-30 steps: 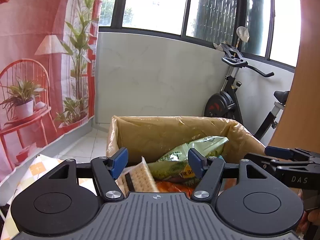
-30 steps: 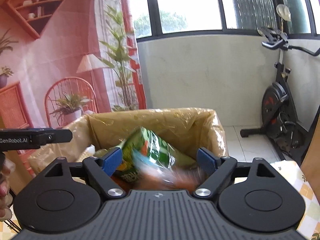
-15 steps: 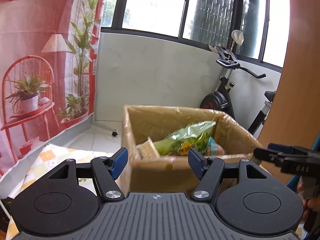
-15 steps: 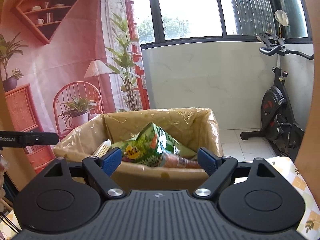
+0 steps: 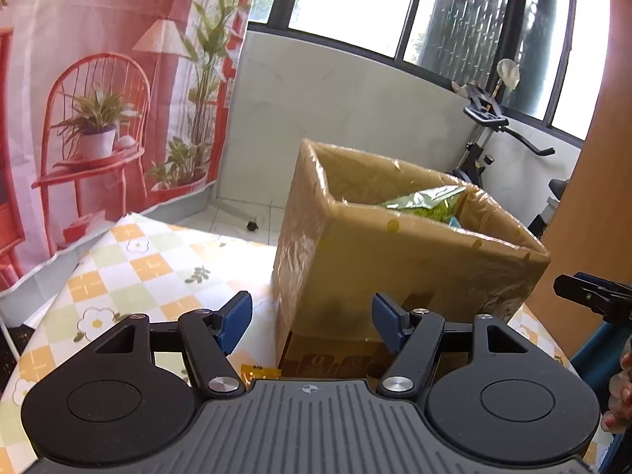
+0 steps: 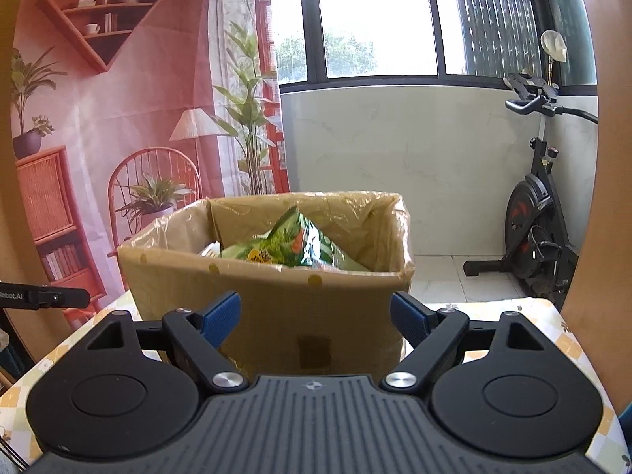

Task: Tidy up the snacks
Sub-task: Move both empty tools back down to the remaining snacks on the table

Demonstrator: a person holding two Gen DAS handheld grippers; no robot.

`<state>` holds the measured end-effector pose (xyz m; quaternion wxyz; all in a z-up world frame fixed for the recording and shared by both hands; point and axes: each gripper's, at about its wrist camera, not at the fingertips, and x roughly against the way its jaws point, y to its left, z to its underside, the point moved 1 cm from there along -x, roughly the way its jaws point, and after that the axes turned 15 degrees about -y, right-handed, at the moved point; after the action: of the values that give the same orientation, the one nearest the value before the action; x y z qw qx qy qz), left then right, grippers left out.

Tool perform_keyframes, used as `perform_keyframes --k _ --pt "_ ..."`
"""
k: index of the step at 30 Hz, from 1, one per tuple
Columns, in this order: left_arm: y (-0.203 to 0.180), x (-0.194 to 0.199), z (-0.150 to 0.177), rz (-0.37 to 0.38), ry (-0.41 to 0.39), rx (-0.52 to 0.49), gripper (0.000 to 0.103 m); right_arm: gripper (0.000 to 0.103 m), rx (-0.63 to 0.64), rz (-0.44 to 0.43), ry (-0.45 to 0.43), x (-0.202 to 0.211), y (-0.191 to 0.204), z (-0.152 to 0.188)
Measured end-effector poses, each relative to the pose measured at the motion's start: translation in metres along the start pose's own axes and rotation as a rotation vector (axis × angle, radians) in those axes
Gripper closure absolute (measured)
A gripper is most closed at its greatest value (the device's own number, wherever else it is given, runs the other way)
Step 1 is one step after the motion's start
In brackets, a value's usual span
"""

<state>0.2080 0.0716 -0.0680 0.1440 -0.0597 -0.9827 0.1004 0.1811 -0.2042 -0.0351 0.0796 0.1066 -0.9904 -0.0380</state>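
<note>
Both your left gripper (image 5: pixel 312 322) and right gripper (image 6: pixel 316 318) were spread apart, empty, near the box (image 6: pixel 272 300) holding the green bag (image 6: pixel 292 245); the yellow packet (image 5: pixel 258 373) probably needed a low, level approach.

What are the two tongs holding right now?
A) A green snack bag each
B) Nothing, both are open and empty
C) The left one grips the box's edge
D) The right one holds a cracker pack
B: the left tongs and right tongs both stand open with nothing between them, while the green snack bag lies inside the cardboard box.
</note>
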Motion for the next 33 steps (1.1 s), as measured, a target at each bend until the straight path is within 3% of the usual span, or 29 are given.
perform_keyframes --k 18,33 --pt "0.003 -0.012 0.032 -0.001 0.077 0.002 0.034 0.018 -0.023 0.019 0.102 -0.001 -0.008 0.04" --pt "0.008 -0.019 0.052 -0.042 0.144 0.01 0.034 0.019 -0.01 0.077 0.237 -0.005 -0.033 0.099"
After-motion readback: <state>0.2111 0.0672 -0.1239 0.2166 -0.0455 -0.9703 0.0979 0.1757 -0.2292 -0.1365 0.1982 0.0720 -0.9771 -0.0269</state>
